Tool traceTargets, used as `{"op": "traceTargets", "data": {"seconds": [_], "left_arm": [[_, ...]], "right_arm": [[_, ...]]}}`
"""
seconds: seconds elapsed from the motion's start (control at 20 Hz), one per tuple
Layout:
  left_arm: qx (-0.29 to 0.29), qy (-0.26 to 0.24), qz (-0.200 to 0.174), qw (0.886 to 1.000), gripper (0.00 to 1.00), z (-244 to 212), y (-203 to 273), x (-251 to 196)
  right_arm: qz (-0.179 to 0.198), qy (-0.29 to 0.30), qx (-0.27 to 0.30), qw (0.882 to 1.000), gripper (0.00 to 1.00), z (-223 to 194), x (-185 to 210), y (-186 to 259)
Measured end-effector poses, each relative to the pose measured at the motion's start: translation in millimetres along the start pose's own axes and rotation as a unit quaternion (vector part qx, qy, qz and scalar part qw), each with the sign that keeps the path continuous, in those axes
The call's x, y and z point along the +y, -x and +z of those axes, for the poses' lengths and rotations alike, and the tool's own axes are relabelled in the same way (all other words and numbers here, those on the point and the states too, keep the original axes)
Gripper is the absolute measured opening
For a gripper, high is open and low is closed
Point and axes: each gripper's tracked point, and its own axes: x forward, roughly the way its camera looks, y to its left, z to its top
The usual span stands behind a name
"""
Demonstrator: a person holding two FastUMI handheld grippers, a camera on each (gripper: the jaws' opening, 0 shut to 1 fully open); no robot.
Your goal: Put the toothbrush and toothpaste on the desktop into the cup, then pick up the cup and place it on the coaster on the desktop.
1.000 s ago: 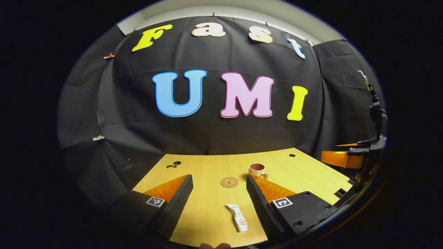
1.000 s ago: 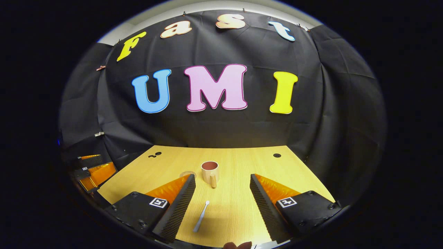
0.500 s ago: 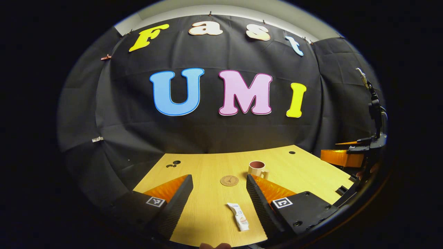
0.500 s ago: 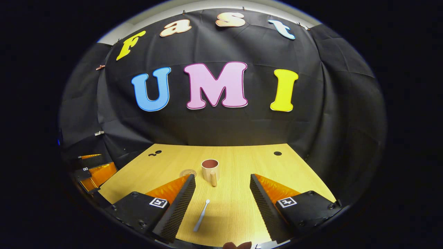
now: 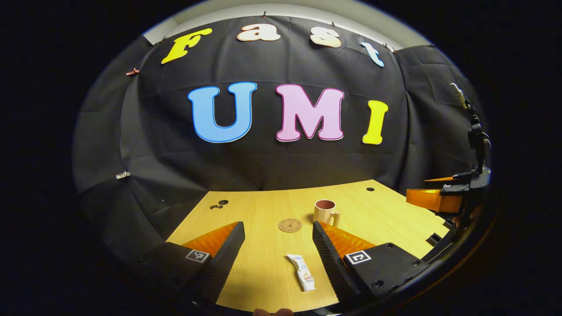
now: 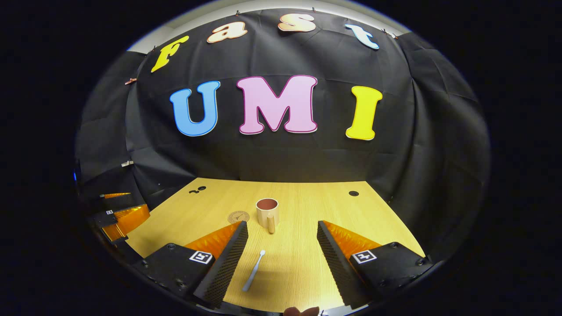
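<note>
Both claws (image 5: 276,243) (image 6: 281,245) agape, empty. Drop straight onto paste (image 5: 302,277), brush (image 6: 253,276), both near side of cup (image 6: 267,213); pinch mid-body.

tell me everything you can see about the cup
The cup is a small cream or beige mug with a reddish-brown inside, glossy like ceramic. It stands upright on the wooden desktop, and nothing shows above its rim. Its one handle faces the right gripper view's camera. The round coaster lies just beside it, apart from it. The toothbrush lies nearer the camera, not touching it. No jaws touch it.
</note>
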Motion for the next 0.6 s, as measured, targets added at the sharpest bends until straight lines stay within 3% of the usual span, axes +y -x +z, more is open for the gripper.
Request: {"op": "traceTargets", "data": {"seconds": [0.25,0.6], "left_arm": [[0.066,0.0,-0.008,0.998,0.96,-41.9,-16.3,-13.3],[0.181,0.003,-0.009,0.983,0.97,-120.3,-72.8,-46.0]], "right_arm": [[0.005,-0.002,0.015,1.0,0.98,-10.7,-2.3,-4.1],[0.024,-0.001,0.057,0.998,0.98,-42.7,-11.6,-17.9]]}}
